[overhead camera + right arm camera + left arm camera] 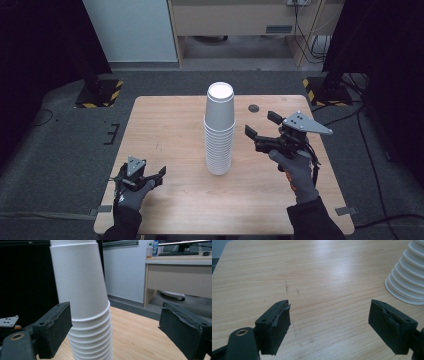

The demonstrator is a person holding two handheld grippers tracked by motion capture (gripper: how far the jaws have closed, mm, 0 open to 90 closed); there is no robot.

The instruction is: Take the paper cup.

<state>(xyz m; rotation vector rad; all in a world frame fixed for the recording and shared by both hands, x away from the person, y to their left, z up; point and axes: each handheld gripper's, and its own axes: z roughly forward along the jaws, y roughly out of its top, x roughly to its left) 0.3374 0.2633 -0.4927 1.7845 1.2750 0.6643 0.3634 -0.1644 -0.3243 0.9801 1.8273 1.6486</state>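
**Nested cups at mid-table**

A tall stack of white paper cups (219, 131), nested upside down, is seen standing mid-way on the light wooden table (170, 130). The right tongs (263, 131) are held open beside it; the left tongs (156, 176) are open, well apart.

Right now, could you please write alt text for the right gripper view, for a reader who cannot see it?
A tall stack of white paper cups, upside down, stands on a wooden table between the right gripper's open black fingers, closer to the finger on the left. A desk stands behind.
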